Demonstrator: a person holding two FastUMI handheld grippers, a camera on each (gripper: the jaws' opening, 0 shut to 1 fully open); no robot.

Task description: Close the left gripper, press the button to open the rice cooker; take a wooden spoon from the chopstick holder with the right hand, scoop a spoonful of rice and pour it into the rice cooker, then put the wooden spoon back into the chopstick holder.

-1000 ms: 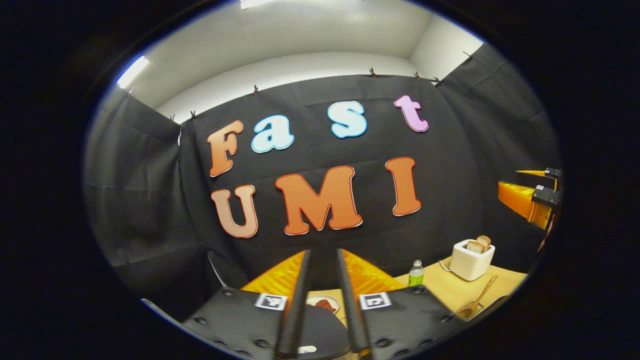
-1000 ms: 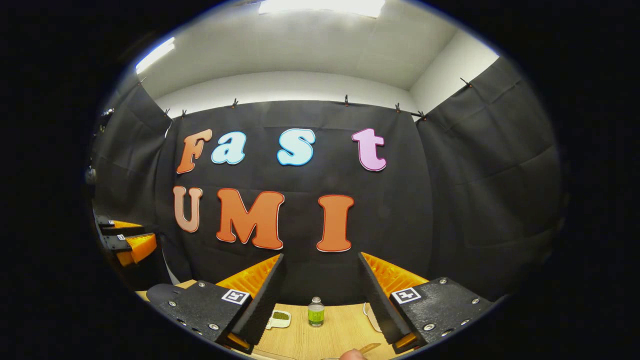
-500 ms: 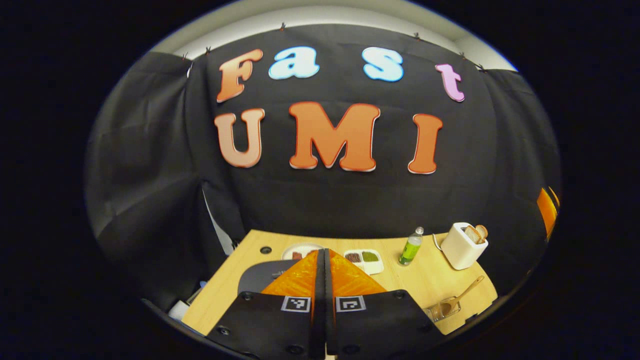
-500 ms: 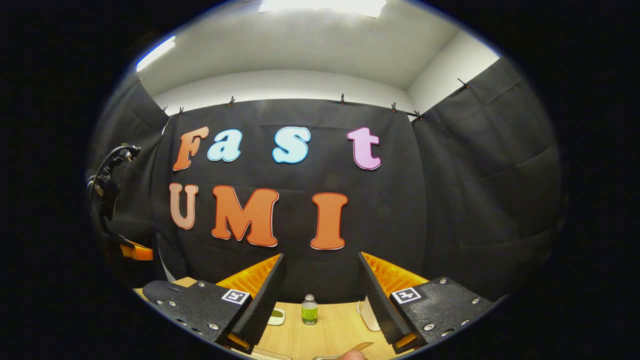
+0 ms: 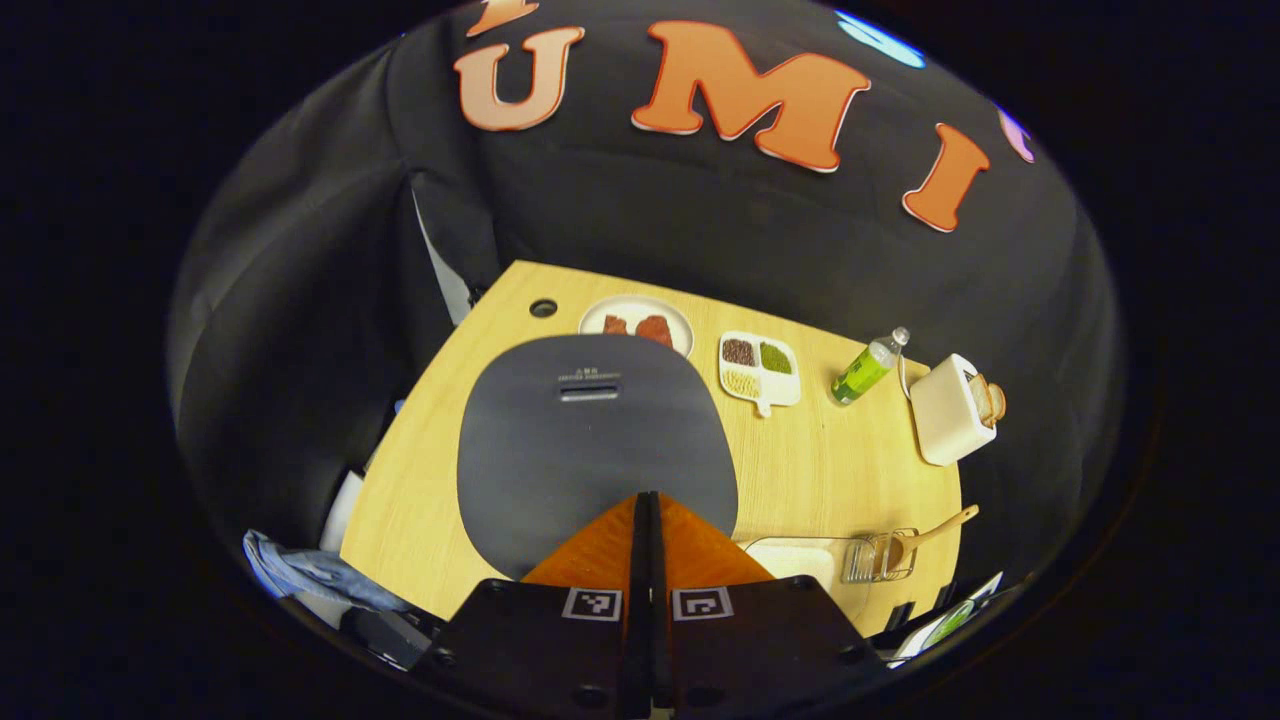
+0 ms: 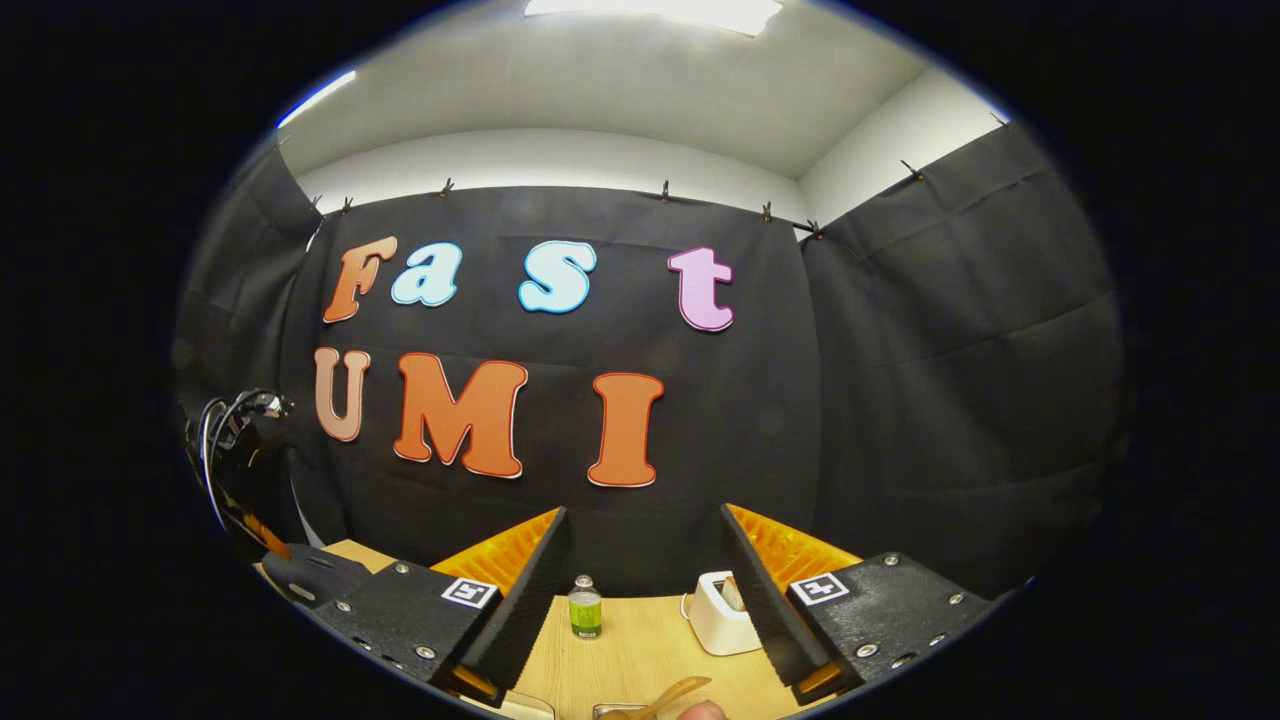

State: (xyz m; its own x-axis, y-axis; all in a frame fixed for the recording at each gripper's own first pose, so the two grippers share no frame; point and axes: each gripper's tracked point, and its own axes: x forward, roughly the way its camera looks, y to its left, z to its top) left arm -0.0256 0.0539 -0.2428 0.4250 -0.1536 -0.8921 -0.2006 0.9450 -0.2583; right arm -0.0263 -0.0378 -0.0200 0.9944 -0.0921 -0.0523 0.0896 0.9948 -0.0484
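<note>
Hovering above the rice cooker point(image 5: 590, 440), L gripper point(image 5: 647, 500) has fingers pressed together, nothing between them; lid still down. Cooker sits at the near-left of the table point(image 5: 830, 470), its top slot/button point(image 5: 589, 393) toward the far edge. Judgement: button wants a firm, straight push w/ the closed tips; cooker looks heavy enough not to slide, lid smooth and hard, so an off-centre push could skid.

R gripper point(image 6: 645, 530) spread wide, empty, held up facing the wall; bottle point(image 6: 585, 607) and toaster point(image 6: 722, 615) seen between its fingers.

Wooden spoon point(image 5: 925, 528) leans in the wire chopstick holder point(image 5: 878, 558) at near-right of the table, handle slanting up-right, beside a white tray point(image 5: 790, 560). Est. light, stiff, not fragile, grippy wood. Take mid-handle above the holder rim, lift along handle axis so the light holder doesn't tip.
</note>
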